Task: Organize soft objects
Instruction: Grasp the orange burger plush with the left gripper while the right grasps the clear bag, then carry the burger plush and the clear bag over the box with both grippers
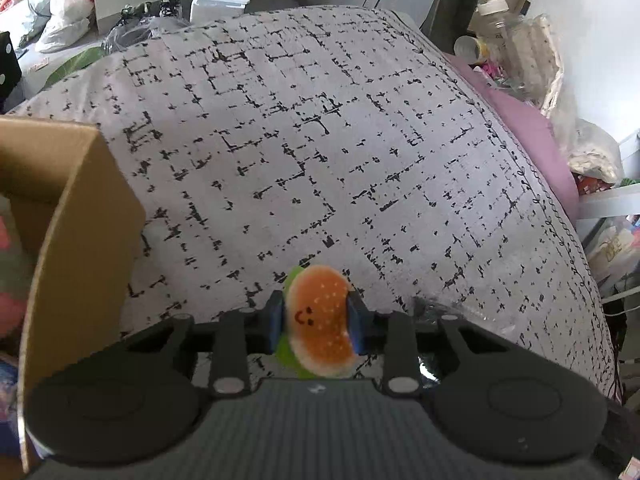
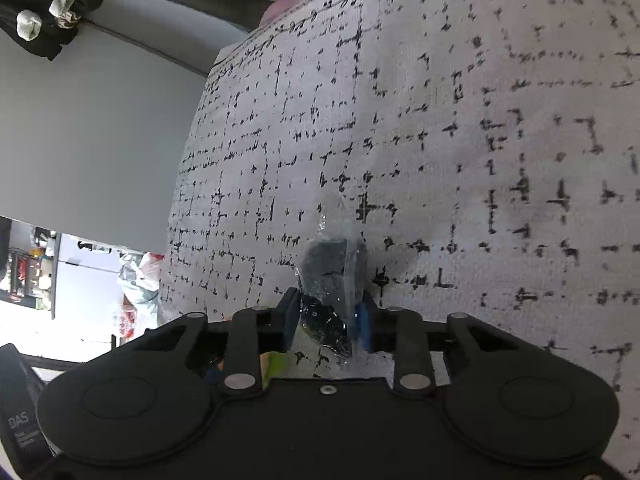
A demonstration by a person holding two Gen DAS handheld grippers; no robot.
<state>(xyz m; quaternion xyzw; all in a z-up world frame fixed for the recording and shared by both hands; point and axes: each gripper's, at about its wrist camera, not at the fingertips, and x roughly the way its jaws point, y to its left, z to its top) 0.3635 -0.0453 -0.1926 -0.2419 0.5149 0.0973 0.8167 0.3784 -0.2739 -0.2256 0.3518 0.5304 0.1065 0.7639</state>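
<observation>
My left gripper (image 1: 316, 316) is shut on a small plush hamburger (image 1: 320, 320) with an orange bun, a smiling face and a green lettuce edge, held just above the grey patterned bedspread (image 1: 320, 140). My right gripper (image 2: 330, 316) is shut on a dark soft object wrapped in clear plastic (image 2: 332, 280), held over the same bedspread (image 2: 440, 120). A bit of that plastic shows to the right of the burger in the left wrist view (image 1: 432, 312). An open cardboard box (image 1: 76, 232) stands at the left, with soft coloured items partly visible inside.
A pink sheet (image 1: 532, 136) edges the bed on the right, with bottles and plastic bags (image 1: 516, 48) beyond it. White bags (image 1: 64, 12) and a white box (image 1: 224, 0) lie past the far edge. A grey wall (image 2: 92, 120) borders the bed.
</observation>
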